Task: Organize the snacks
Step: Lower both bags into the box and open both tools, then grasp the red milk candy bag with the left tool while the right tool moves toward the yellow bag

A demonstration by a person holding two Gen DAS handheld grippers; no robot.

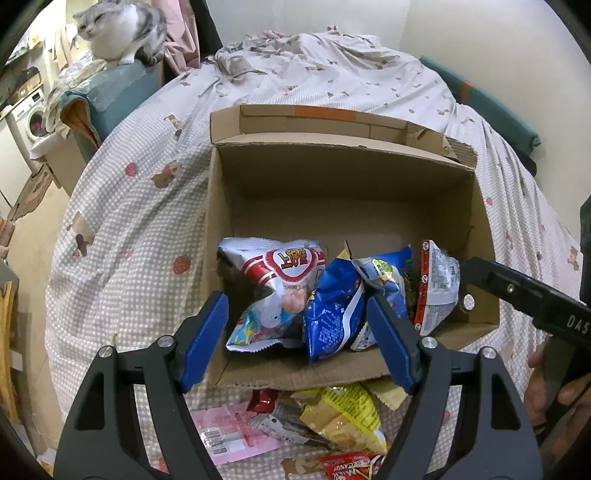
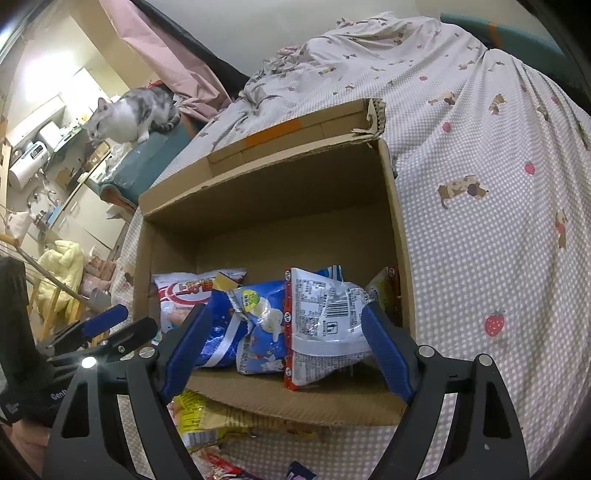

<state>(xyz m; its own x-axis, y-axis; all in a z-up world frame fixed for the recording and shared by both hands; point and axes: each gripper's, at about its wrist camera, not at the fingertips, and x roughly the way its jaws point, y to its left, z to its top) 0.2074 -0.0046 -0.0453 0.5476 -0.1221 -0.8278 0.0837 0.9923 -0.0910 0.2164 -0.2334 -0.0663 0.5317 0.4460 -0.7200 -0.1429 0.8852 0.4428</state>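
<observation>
A cardboard box [image 1: 258,206] sat on the bed [image 1: 122,229], right in front of both pairs of fingers. Four snack bags already stood in a row along its near wall: a white and red bag [image 1: 273,291], two blue bags [image 1: 332,306] and a bag with a red edge [image 1: 436,288]. The left gripper [image 1: 301,343] hung over the box's near edge with its blue fingers [image 1: 205,341] wide apart and nothing between them. The right gripper [image 2: 286,350] was also wide open and empty, and the red-edged bag [image 2: 325,325] stood just past its fingers, between them but not pinched. It looked like that bag had only just been put down, though that is a guess. More snacks lay loose on the bed below the fingers, on the near side of the box: a yellow bag [image 1: 343,413], a pink packet [image 1: 225,428] and a red candy pack [image 1: 351,469]. So the job seemed to be about halfway done, in the part where bags go into the box one at a time. The next move would likely need one pair of fingers to pull back from the box, dip down to the loose pile, and close on just one bag. The yellow bag lay on top and nearest the left fingers, so it looked the easiest. The bags are puffy and slippery, so a pinch on a flat crimped edge would hold best. A cat [image 1: 118,27] sat far off to the left.
</observation>
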